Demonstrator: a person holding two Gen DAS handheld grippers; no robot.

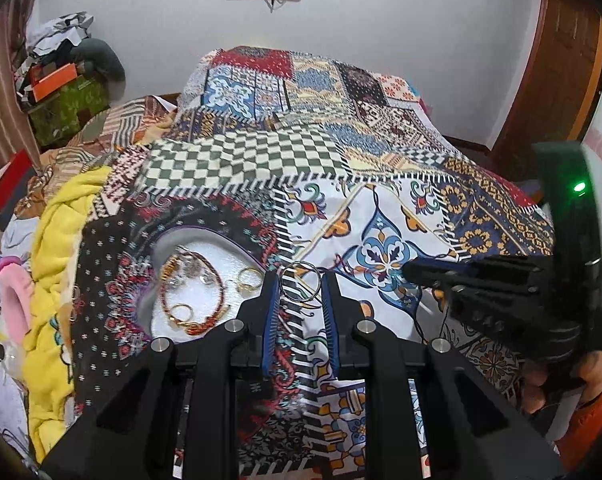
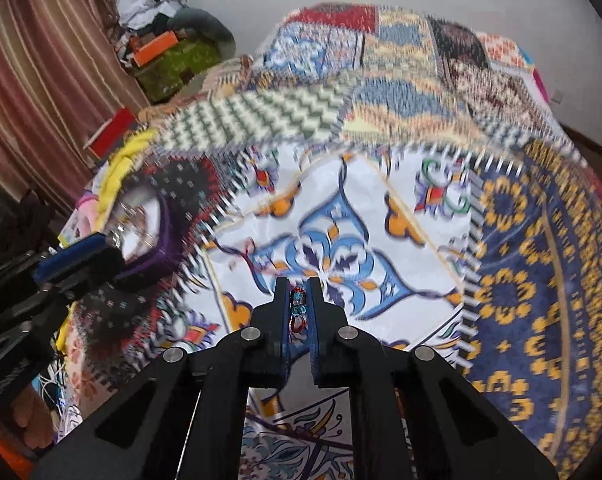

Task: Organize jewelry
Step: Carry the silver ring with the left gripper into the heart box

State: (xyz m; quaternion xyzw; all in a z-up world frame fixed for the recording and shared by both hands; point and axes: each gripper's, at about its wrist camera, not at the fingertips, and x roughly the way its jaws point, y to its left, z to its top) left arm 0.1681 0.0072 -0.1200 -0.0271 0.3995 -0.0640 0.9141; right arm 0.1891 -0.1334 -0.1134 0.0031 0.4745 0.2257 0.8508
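Silver ring (image 1: 301, 281) stands upright between the left gripper (image 1: 299, 286)'s narrowed jaws, just right of the tray (image 1: 237, 258) near the bed's left edge; the right gripper (image 2: 299, 306) clamps a beaded bracelet (image 2: 297, 309).

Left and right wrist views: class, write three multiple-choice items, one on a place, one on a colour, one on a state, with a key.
1. The thin silver metal ring sits
A. between the left gripper fingertips
B. in the round white-lined purple jewelry tray
C. on the yellow blanket

2. The small beaded piece is
A. green
B. red and turquoise
C. white

3. The right gripper is
A. wide open
B. out of view
C. shut on the piece

Key: 1A, ring spans the fingertips. 2B, bead colours show. 3C, fingers pinch it.
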